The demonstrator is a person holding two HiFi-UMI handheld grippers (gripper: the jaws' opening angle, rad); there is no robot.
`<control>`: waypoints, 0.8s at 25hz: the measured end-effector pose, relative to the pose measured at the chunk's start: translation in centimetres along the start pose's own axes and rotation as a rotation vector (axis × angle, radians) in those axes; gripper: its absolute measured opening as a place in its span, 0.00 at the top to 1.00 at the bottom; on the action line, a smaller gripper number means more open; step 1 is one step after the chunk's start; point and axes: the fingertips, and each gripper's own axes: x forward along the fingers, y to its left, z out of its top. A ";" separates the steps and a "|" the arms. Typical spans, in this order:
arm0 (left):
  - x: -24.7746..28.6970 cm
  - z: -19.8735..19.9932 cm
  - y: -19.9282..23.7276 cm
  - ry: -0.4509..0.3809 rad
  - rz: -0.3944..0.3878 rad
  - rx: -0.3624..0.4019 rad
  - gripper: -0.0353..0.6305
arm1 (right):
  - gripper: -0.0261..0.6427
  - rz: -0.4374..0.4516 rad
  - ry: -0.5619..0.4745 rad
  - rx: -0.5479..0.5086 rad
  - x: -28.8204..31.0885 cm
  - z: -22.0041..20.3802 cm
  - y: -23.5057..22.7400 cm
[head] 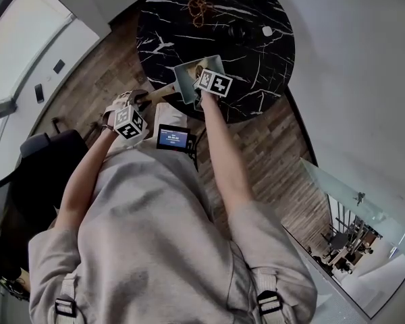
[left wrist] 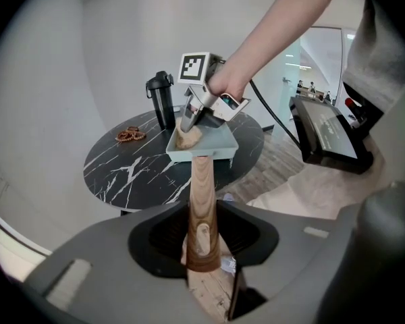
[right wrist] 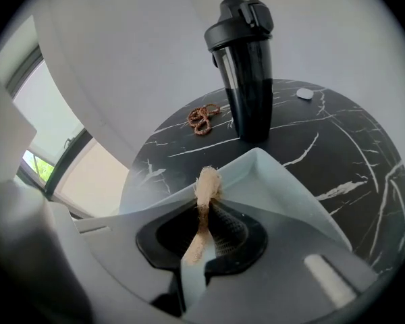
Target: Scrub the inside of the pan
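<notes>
A pale blue-grey square pan (head: 186,81) sits at the near edge of the round black marble table (head: 256,52), its wooden handle (left wrist: 201,194) pointing off the table towards me. My left gripper (left wrist: 202,248) is shut on the end of that handle. Over the pan's near corner my right gripper (left wrist: 189,128) is shut on a tan fibrous scrub pad (right wrist: 207,184), whose tip touches the inside of the pan (right wrist: 283,194). In the head view the left gripper (head: 143,106) is beside the table edge and the right gripper (head: 198,74) is over the pan.
A black lidded tumbler (right wrist: 243,66) stands on the table behind the pan. A brown beaded loop (right wrist: 202,119) and a small white object (right wrist: 304,94) lie farther back. A small screen device (head: 174,138) hangs at my waist. A dark office chair (head: 40,160) stands on the wooden floor at the left.
</notes>
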 end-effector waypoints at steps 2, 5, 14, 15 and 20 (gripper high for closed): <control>0.0 0.1 0.0 0.005 0.000 0.006 0.76 | 0.89 0.033 0.019 -0.015 0.1 -0.3 0.7; 0.1 0.1 0.0 0.010 -0.004 0.016 0.76 | 0.89 0.076 0.040 -0.033 0.2 -0.7 1.8; 0.1 0.0 0.1 0.002 -0.009 0.001 0.76 | 0.89 0.203 0.113 -0.182 0.6 -2.0 5.3; 0.2 0.0 0.2 0.004 -0.008 0.004 0.76 | 0.89 0.212 0.126 -0.207 0.6 -2.1 5.4; 0.2 0.0 0.2 -0.002 -0.005 -0.002 0.76 | 0.89 0.261 0.214 -0.390 -0.1 -3.2 6.0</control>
